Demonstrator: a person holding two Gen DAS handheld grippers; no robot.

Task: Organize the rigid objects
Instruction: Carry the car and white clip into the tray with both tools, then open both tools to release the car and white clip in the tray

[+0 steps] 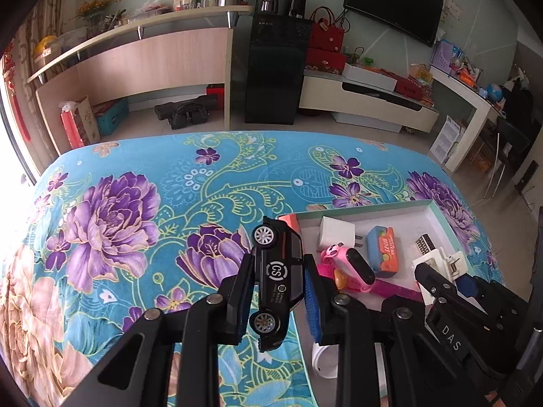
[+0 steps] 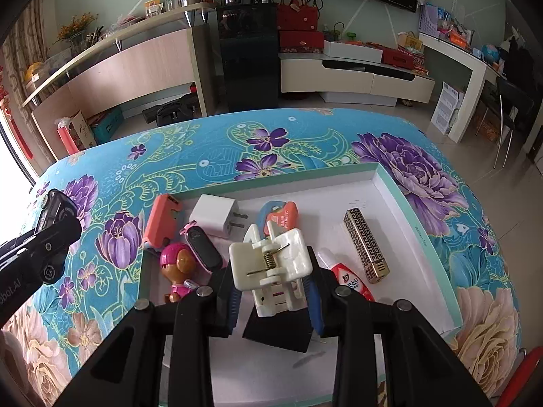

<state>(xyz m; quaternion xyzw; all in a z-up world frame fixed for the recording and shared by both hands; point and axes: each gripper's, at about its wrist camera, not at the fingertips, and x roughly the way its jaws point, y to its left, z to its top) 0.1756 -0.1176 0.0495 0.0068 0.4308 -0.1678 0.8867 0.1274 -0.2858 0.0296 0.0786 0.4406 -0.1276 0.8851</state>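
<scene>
Left gripper (image 1: 280, 291) angled downward, jaws narrowly set and clamped from both sides on a black toy car (image 1: 276, 281) held clear of the surface. Right gripper (image 2: 275, 288) likewise pitched down, jaws pinching a white spring clip (image 2: 271, 261).

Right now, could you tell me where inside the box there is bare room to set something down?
The far right corner of the box, beyond the gold patterned case, is bare. So is the near floor beside the black block. The left side is crowded: white charger, pink watch, toy figure.
</scene>
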